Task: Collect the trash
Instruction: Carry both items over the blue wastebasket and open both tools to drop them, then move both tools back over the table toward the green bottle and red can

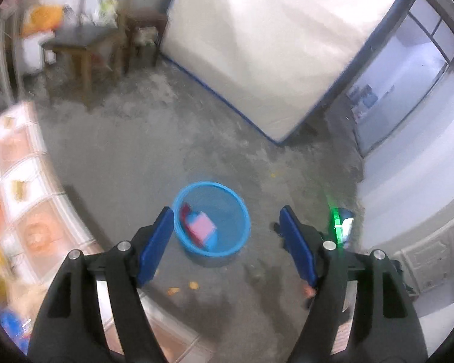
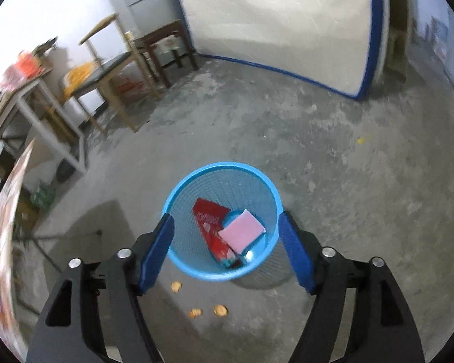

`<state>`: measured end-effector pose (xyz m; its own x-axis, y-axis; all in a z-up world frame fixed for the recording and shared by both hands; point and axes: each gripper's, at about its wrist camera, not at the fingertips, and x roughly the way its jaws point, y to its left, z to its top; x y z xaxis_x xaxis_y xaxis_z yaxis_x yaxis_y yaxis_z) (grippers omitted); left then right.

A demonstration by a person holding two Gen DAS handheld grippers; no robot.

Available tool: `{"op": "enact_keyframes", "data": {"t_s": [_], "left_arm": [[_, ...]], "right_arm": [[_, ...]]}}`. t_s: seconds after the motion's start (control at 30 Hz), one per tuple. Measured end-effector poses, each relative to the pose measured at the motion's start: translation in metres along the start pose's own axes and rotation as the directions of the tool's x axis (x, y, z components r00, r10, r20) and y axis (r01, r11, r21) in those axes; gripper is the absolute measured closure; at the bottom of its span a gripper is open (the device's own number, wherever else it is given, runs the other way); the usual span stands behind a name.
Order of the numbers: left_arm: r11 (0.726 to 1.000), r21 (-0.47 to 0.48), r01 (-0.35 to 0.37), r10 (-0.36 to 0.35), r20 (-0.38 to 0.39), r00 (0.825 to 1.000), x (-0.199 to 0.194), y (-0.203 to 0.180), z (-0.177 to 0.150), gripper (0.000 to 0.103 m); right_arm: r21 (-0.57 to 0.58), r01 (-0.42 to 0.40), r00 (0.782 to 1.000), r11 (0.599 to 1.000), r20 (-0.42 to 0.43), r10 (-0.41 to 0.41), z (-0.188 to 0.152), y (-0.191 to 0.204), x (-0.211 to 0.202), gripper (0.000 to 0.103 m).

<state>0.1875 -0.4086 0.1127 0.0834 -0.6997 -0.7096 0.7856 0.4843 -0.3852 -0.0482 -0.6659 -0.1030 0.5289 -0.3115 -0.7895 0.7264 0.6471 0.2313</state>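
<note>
Rough grey concrete floor [image 2: 302, 139] fills both views, stained and patchy. Nearest the right wrist camera, the right gripper [image 2: 225, 236] points down at the floor with its blue fingers [image 2: 156, 252] spread wide and nothing between the pads. A few small orange scraps [image 2: 195, 312] lie on the floor just below them. Framed between those fingers stands a blue mesh wastebasket [image 2: 178, 193], upright on the floor. Inside it lie a red packet [image 2: 207, 216] and a pink flat pack [image 2: 242, 233], the pink one resting partly on top of the red, with a small shiny bit beside them at the bottom.

In the left wrist view the left gripper [image 1: 227, 242] is also spread wide and holds nothing; its blue fingers [image 1: 154, 246] stand apart over bare floor, and the wastebasket [image 1: 240, 208] shows between them, a little nearer the left finger, with the red and pink items visible inside. Orange scraps [image 1: 183, 287] lie on the floor in front of the basket. A patterned cloth in orange and white [image 1: 18, 187] covers a surface at the left edge, blurred. A green light streak glows by the right finger.

Farther off, wooden tables and stools [image 2: 118, 69] stand along the wall at the left, carrying blurred bags. A large white mattress with blue edging [image 2: 272, 24] leans against the far wall.
</note>
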Motion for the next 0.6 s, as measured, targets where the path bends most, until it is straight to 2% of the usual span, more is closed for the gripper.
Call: {"op": "enact_keyframes", "data": {"t_s": [0.1, 0.2, 0.3, 0.37, 0.47, 0.6], "left_arm": [[0.999, -0.032, -0.003, 0.006, 0.083, 0.997, -0.062, 0.028, -0.031, 0.033], [0.996, -0.087, -0.022, 0.033, 0.13, 0.991, -0.112, 0.063, -0.069, 0.029], [0.982, -0.189, -0.023, 0.055, 0.166, 0.985, -0.157, 0.105, -0.113, 0.024], [0.965, -0.26, -0.029, 0.08, 0.187, 0.979, -0.189, 0.138, -0.148, 0.023], [0.946, -0.316, -0.066, 0.136, 0.205, 0.969, -0.228, 0.174, -0.184, 0.019], [0.901, -0.412, -0.134, 0.255, 0.254, 0.933, -0.289, 0.229, -0.222, 0.012]], "right_arm": [[-0.063, -0.033, 0.999, 0.997, 0.017, 0.034, -0.004, 0.026, -0.042, 0.021], [-0.145, -0.048, 0.995, 0.988, 0.074, 0.059, -0.004, 0.067, -0.089, 0.01], [-0.226, -0.042, 0.991, 0.973, 0.114, 0.07, -0.003, 0.118, -0.122, 0.006], [-0.297, -0.087, 0.989, 0.951, 0.09, 0.119, -0.003, 0.155, -0.137, 0.006], [-0.39, -0.169, 0.98, 0.905, 0.029, 0.195, -0.005, 0.218, -0.154, 0.006], [-0.51, -0.198, 0.977, 0.837, -0.033, 0.211, -0.008, 0.309, -0.174, 0.006]]}}
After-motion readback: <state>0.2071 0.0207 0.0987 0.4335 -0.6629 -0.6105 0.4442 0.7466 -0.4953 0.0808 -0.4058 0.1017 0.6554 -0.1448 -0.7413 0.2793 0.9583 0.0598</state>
